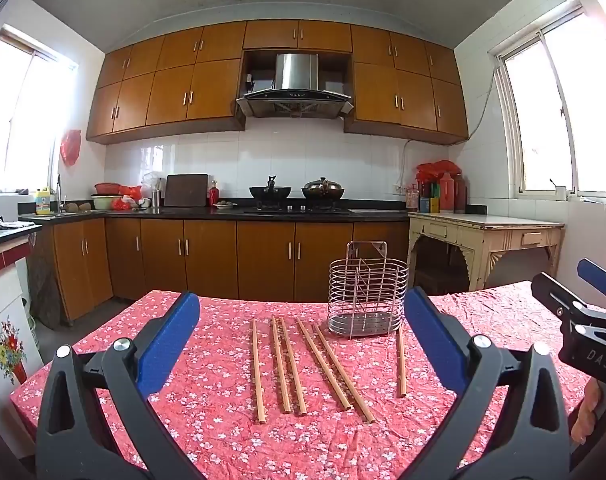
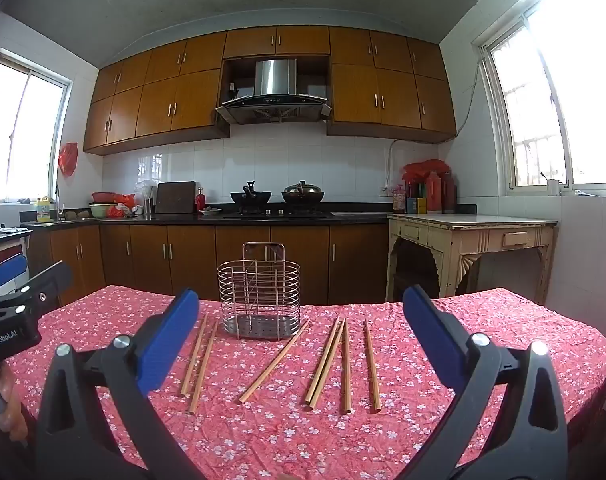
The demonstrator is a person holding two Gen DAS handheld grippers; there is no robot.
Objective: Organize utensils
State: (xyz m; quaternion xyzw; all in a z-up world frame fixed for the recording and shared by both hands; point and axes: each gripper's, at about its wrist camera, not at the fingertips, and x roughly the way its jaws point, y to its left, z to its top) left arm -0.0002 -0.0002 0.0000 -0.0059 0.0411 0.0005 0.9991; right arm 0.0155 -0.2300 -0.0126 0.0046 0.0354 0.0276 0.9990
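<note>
Wooden chopsticks [image 2: 327, 360] lie loose on the bench [image 2: 503, 340], which is covered by a red cloth with small white flowers; they are spread side by side with their lengths running away from the cameras, none of them inside the holder. In the right wrist view seven show: two at the left, one slanted in the middle, four at the right. The wire utensil holder [image 2: 259, 296] stands upright just behind them, near the bench's far edge, its perforated metal base touching the cloth and its compartments holding nothing. The left tool [image 1: 299, 344] hangs level above the near side of the bench with its blue pads spread wide and nothing between them. The right tool [image 2: 299, 344] is likewise level, jaws fully apart, gripping nothing.
</note>
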